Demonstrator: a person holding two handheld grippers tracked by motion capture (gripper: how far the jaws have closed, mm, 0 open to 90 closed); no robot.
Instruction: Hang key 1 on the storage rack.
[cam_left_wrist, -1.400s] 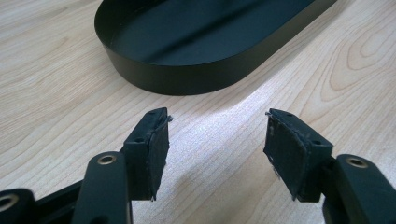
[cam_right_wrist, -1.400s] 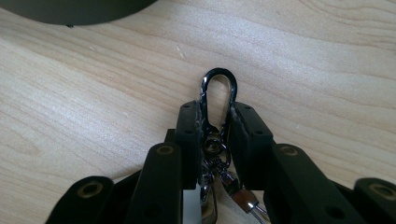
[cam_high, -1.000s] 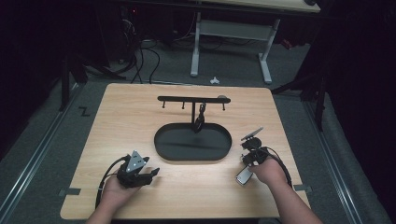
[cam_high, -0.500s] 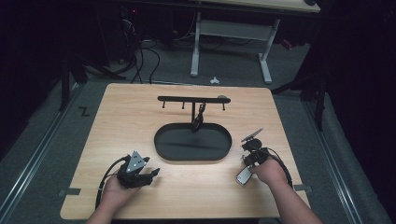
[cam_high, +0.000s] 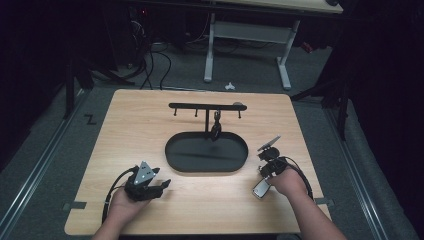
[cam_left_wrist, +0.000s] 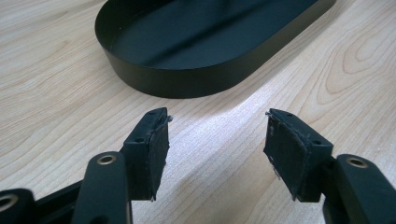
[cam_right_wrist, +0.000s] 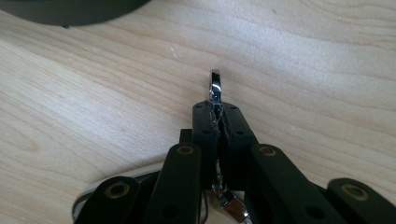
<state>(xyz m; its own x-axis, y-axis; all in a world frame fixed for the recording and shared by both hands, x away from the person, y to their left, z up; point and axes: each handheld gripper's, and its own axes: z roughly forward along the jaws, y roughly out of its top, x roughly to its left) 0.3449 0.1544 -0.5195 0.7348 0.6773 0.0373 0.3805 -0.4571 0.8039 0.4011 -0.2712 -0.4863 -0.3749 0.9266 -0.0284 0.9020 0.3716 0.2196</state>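
The right gripper (cam_right_wrist: 218, 116) is clamping a shiny metal ring (cam_right_wrist: 215, 88), which is poking out just above its pads at frame centre, over the table (cam_right_wrist: 93, 107). The left gripper (cam_left_wrist: 217, 140) is sitting released at lower centre, below the black tray (cam_left_wrist: 187, 79).

Left tool (cam_left_wrist: 215, 140) gaping; right tool (cam_right_wrist: 219, 116) clamped tight.

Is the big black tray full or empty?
Empty. The black tray shows only its bare dark floor in the high view and the left gripper view.
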